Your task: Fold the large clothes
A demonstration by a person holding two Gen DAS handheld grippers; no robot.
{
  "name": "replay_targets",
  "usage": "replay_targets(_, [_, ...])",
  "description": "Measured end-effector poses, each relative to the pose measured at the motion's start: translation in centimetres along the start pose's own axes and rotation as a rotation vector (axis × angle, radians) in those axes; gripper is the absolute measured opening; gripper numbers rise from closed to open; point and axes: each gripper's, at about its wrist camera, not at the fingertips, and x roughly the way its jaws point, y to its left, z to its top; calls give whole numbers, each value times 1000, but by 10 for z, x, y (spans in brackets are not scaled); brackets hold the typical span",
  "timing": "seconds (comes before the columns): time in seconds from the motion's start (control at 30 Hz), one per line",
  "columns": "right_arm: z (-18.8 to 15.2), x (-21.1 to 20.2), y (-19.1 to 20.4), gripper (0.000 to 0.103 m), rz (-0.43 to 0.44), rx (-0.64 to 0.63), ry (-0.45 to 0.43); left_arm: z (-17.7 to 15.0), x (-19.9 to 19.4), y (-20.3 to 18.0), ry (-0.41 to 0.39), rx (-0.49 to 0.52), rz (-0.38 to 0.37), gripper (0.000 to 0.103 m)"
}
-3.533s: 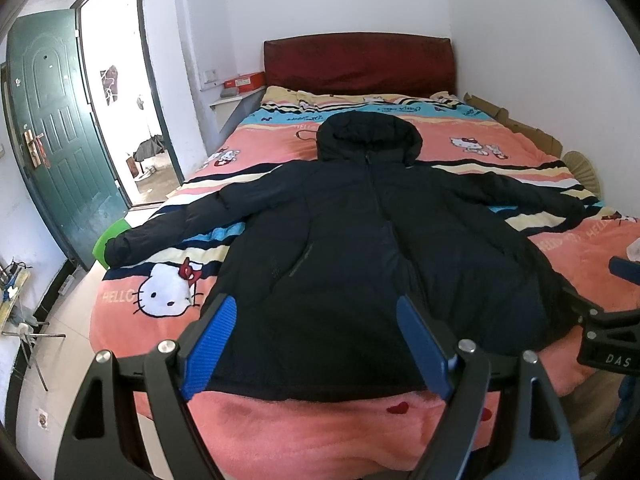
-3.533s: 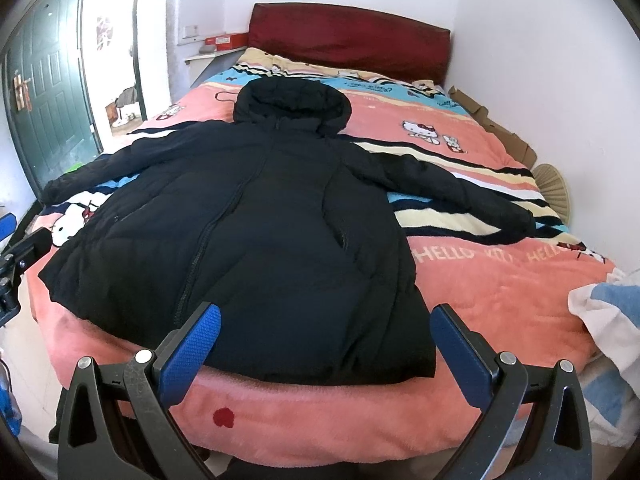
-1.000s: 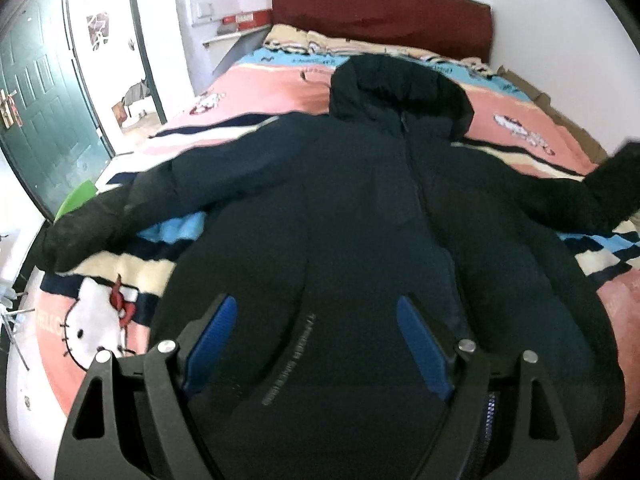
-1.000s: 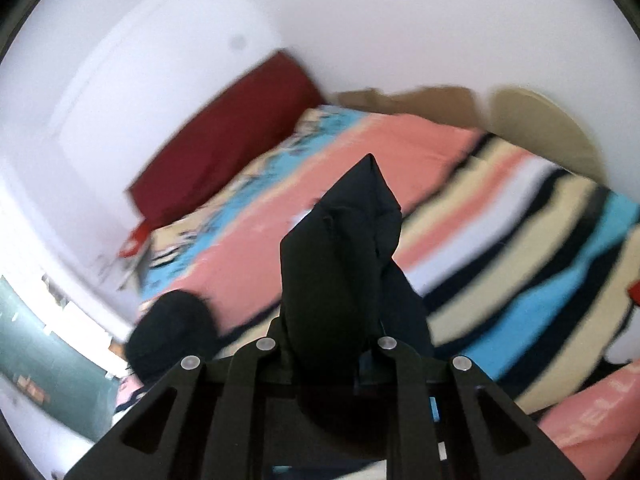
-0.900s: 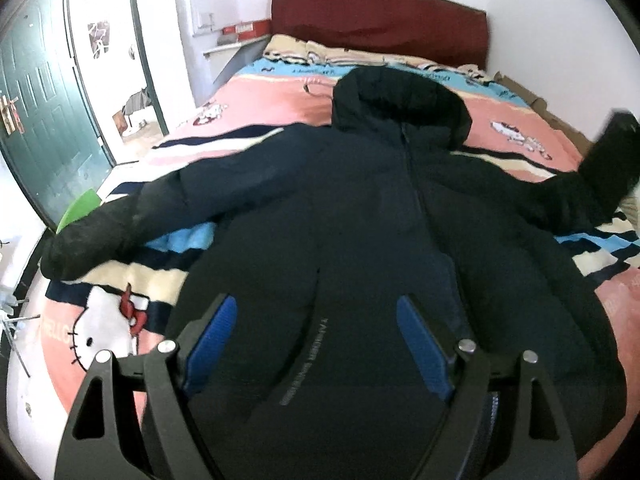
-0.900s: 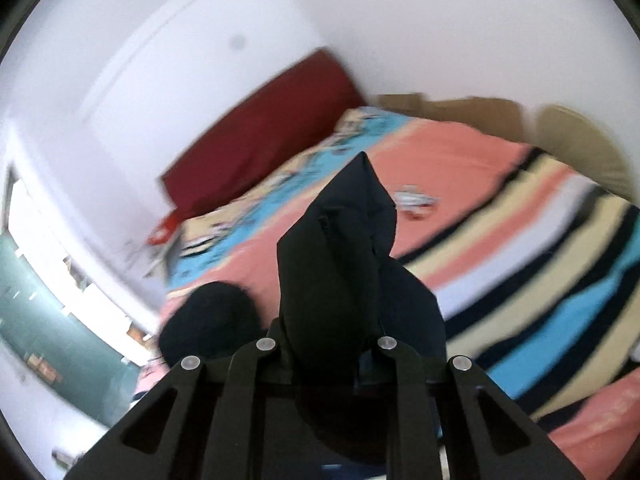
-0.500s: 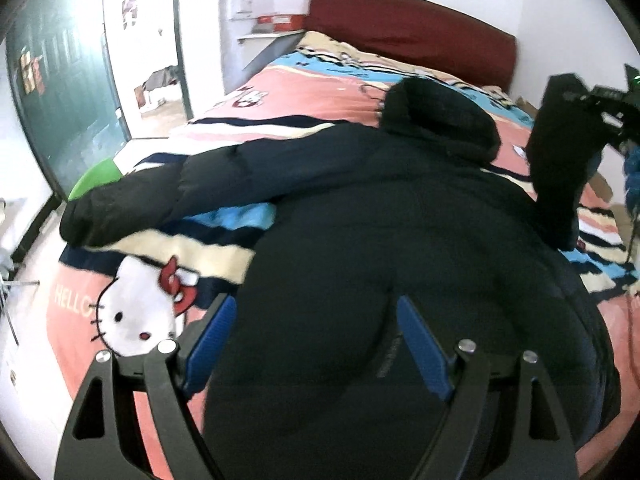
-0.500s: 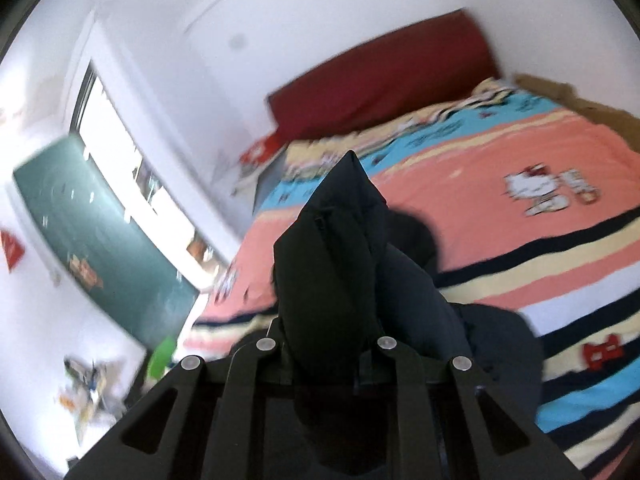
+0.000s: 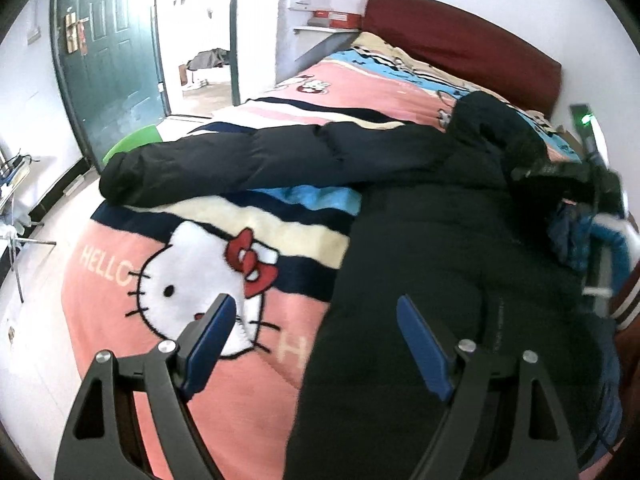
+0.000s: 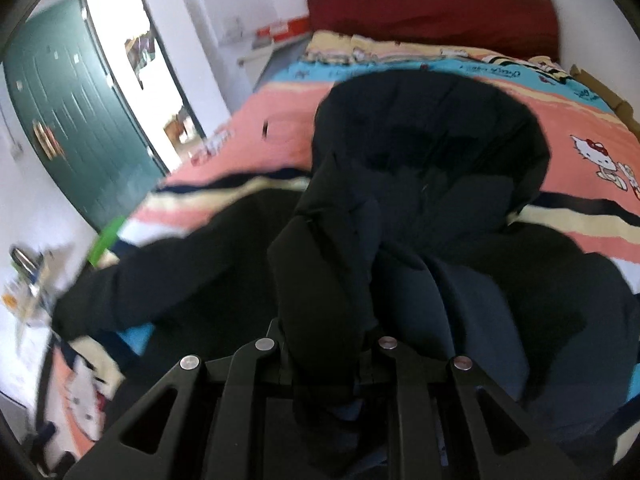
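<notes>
Black puffer jacket sleeve [image 10: 324,280] now carried over jacket body, clamped in right gripper [image 10: 326,344] jaws; left gripper [image 9: 312,340] jaws spread, hovering low over pink Hello Kitty blanket [image 9: 224,292].

We see daylight pouring through the open doorway [image 9: 196,32], blown out to near white in both views. The black jacket [image 9: 420,240] swallows detail and reads as one dark mass. Fisheye distortion bends the green door [image 9: 108,48] and headboard [image 9: 460,48] toward dark corners. The right wrist view is smeared by motion blur along its left edge; the left view stays sharper.
</notes>
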Motion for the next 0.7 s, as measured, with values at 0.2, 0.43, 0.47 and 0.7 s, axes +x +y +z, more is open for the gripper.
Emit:
replay_targets(0.2, [-24, 45, 27, 21, -71, -88, 98, 1, -2, 13, -26, -31, 9, 82])
replay_targets(0.43, [-22, 47, 41, 24, -83, -118, 79, 11, -15, 23, -39, -49, -2, 82])
replay_targets(0.47, [-21, 48, 44, 24, -89, -122, 77, 12, -15, 25, -39, -53, -1, 82])
replay_targets(0.7, [-24, 65, 59, 43, -137, -176, 113, 13, -23, 45, -39, -79, 31, 82])
